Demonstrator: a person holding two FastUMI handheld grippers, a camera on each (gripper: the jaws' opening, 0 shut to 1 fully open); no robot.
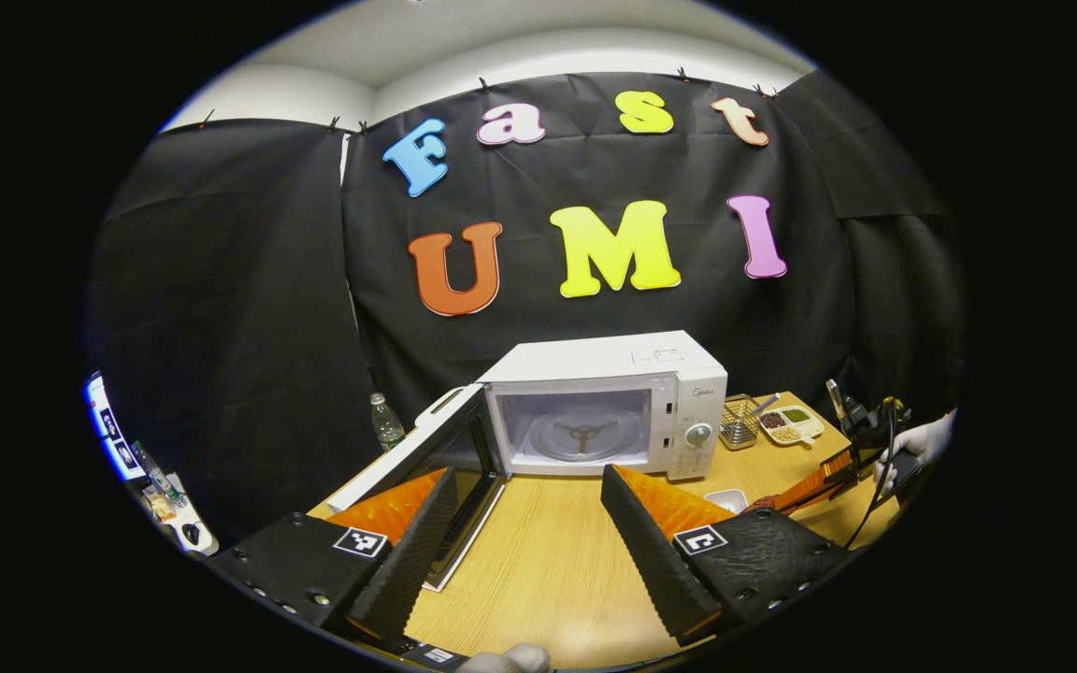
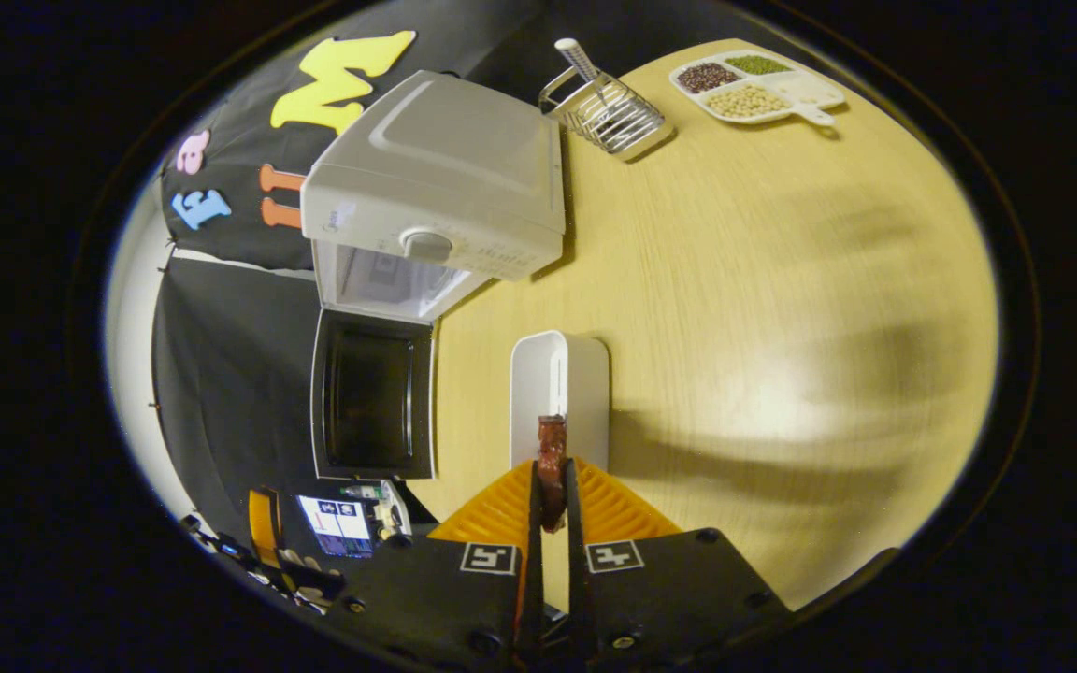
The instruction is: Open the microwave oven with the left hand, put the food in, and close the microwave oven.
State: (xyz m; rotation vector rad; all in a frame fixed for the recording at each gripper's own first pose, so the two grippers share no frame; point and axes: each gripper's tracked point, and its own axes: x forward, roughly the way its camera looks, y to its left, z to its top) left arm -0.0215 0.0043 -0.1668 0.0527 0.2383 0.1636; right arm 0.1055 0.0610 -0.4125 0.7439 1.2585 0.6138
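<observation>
wire rack (image 2: 606, 112) beside divided tray of beans (image 2: 755, 87) | water bottle (image 1: 386, 422) | wooden table (image 2: 763, 308)

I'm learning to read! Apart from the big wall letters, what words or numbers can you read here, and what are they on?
Nothing here can be read clearly.
Brand mark on the microwave oven: too small to read.
Sticker on its top: blurred.
Print around the control knob: too small to read.
Square markers on the left claw: patterns, not words.
</observation>
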